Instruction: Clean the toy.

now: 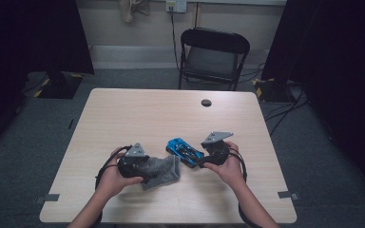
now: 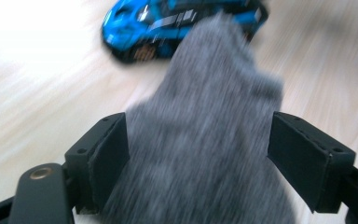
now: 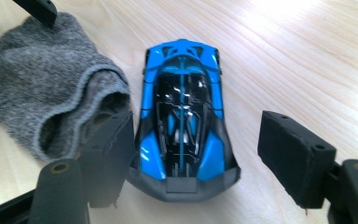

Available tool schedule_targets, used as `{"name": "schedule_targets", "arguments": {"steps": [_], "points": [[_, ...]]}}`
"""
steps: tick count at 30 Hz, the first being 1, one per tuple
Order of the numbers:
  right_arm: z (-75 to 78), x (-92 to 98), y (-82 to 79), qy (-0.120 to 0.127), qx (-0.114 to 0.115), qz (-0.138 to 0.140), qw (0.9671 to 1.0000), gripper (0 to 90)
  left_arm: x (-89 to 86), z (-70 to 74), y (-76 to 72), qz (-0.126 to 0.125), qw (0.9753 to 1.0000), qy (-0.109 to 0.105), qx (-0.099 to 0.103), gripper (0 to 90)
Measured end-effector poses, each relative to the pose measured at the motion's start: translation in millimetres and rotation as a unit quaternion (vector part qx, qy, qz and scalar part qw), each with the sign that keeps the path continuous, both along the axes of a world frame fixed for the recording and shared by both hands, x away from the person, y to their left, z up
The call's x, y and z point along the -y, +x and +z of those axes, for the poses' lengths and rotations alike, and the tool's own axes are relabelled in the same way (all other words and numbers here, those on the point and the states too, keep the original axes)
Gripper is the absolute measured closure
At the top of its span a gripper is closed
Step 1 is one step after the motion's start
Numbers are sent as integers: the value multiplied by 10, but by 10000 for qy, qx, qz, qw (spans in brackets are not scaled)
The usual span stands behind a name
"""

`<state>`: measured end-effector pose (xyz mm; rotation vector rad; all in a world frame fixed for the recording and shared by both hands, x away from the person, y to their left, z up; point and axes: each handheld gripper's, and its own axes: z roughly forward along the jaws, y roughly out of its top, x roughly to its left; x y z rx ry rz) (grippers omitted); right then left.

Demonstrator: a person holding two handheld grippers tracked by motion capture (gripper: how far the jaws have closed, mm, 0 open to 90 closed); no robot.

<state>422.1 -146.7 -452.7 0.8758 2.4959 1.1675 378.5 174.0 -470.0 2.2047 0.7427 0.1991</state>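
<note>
A grey sock (image 1: 165, 169) lies on the wooden table (image 1: 147, 109), its open cuff toward a blue and black toy car (image 1: 184, 152). My left gripper (image 1: 146, 167) is open, and the sock (image 2: 205, 140) lies between its spread jaws, with the car (image 2: 168, 28) just beyond the sock's far end. My right gripper (image 1: 203, 159) is open too. Its jaws stand either side of the car's rear (image 3: 182, 116), the left one close against the car's side and the right one well apart. The sock's cuff (image 3: 42, 88) gapes beside that left jaw.
A black folding chair (image 1: 214, 57) stands behind the table. A dark round grommet (image 1: 206, 102) sits near the table's far edge. Black curtains hang at both sides and cables run over the floor at the right. Bare tabletop stretches beyond the car.
</note>
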Motion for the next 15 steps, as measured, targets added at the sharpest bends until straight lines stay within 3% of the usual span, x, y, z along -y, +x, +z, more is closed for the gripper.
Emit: {"name": "schedule_targets", "arguments": {"steps": [5, 7, 9, 13, 15], "points": [[13, -67, -33, 86, -66, 105, 9999, 275, 8, -122, -9, -79, 9997, 213, -37, 214], [18, -96, -45, 126, -72, 191, 9997, 273, 38, -174, -31, -223, 9991, 330, 108, 239], [36, -126, -54, 117, -53, 249, 9996, 273, 39, -175, -30, -292, 9986, 377, 215, 327], [84, -182, -56, 233, -63, 367, 9990, 274, 53, -137, -10, -279, 9992, 269, 39, 631], [112, -221, -66, 324, -51, 466, 9984, 276, 83, -106, 12, -215, 9994, 258, -110, 690]]}}
